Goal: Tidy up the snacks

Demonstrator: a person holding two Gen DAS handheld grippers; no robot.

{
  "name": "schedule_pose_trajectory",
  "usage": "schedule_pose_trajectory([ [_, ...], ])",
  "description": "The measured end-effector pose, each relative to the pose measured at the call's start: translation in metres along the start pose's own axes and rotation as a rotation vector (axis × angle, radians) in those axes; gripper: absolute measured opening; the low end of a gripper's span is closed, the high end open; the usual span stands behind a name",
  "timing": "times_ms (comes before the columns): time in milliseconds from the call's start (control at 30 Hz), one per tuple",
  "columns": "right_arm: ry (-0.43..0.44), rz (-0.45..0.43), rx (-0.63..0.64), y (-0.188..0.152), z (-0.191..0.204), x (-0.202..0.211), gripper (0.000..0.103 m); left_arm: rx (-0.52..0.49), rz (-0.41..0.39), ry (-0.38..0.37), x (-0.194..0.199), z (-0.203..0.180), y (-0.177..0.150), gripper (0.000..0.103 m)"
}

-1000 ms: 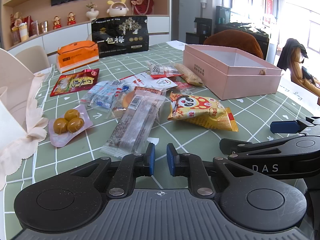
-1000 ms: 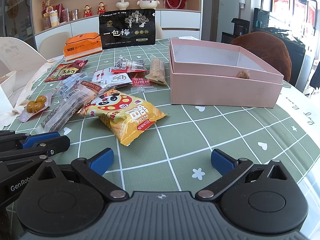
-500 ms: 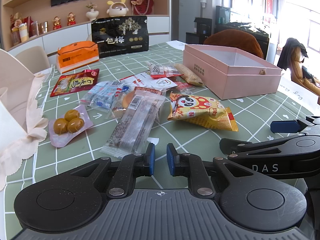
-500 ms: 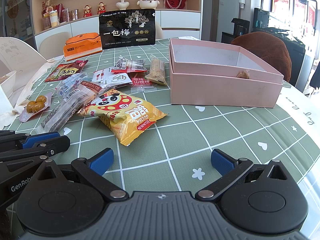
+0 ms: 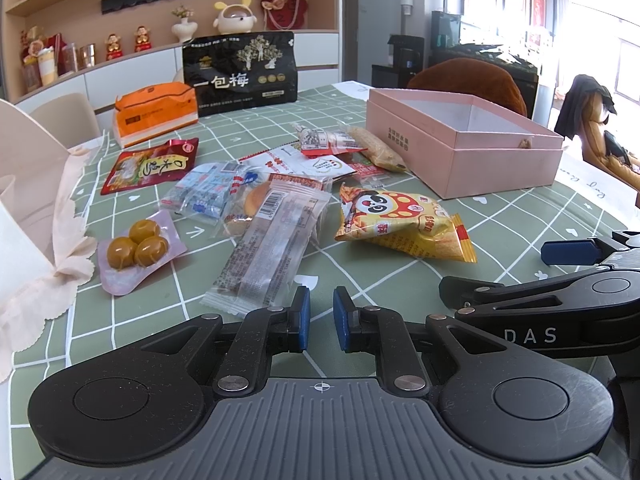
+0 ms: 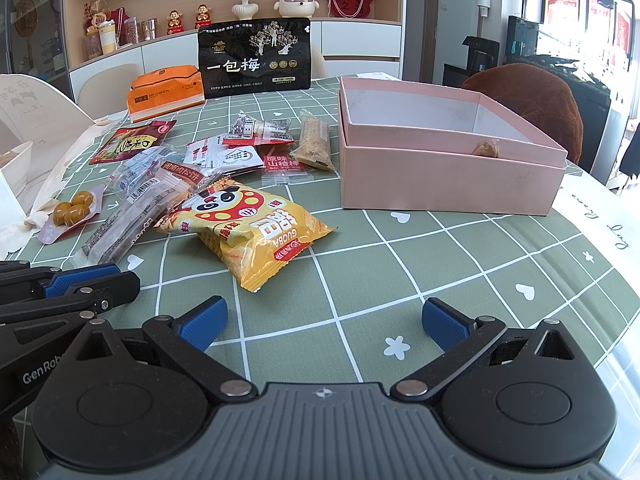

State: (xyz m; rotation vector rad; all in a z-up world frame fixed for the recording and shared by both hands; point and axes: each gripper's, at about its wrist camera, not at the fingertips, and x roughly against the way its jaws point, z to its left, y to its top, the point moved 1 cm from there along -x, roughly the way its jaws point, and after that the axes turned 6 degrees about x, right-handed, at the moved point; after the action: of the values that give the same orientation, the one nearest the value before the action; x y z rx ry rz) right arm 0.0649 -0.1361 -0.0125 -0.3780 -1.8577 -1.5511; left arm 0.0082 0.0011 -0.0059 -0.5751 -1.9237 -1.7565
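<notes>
Several snack packets lie scattered on the green checked tablecloth (image 6: pixel 400 264). A yellow panda chip bag (image 6: pixel 248 228) (image 5: pixel 400 220) lies nearest. Left of it is a long clear packet (image 5: pixel 272 252), a pouch of three yellow balls (image 5: pixel 138 248), a red packet (image 5: pixel 152 166) and small packets (image 6: pixel 256 148). An open pink box (image 6: pixel 440 160) (image 5: pixel 464 144) stands at the right, one small item inside. My left gripper (image 5: pixel 321 318) is nearly shut and empty, just short of the clear packet. My right gripper (image 6: pixel 324 320) is wide open and empty, over bare cloth.
A black snack bag (image 6: pixel 254 58) and an orange pack (image 6: pixel 166 92) stand at the back. A white paper bag and cream cloth (image 5: pixel 36 220) are at the left. A brown chair back (image 6: pixel 532 100) is behind the box. Shelves with ornaments line the wall.
</notes>
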Motion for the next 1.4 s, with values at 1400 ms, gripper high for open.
schedule_pose_trajectory([
  [1400,0.071,0.175,0.049,0.019,-0.007,-0.001,0.103,0.154,0.013,0.005,0.008,0.062,0.062,0.021],
])
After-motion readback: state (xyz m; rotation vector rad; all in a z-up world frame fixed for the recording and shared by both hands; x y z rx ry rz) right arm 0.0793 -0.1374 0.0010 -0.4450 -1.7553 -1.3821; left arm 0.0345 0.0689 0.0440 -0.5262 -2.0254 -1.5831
